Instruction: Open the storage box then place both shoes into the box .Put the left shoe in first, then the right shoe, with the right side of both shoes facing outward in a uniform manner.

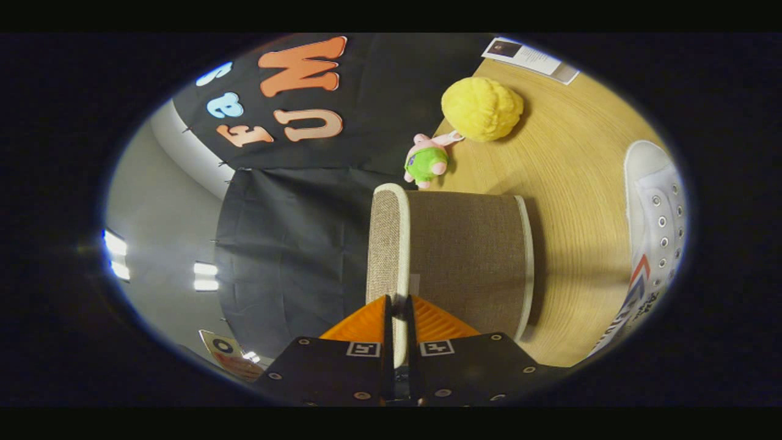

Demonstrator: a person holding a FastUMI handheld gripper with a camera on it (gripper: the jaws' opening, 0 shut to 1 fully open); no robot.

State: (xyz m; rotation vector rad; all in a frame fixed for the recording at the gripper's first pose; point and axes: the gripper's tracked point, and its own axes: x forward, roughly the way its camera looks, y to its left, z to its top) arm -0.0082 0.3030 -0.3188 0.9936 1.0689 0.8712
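My gripper (pixel 398 318) is closed on the white-piped edge of the box (pixel 464 256) lid, a light, stiff fabric panel best held at that rim, with one white shoe (pixel 657 232) lying well off to the right.

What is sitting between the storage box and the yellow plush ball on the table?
In the gripper view, a small pink and green plush toy lies between the storage box and yellow ball.
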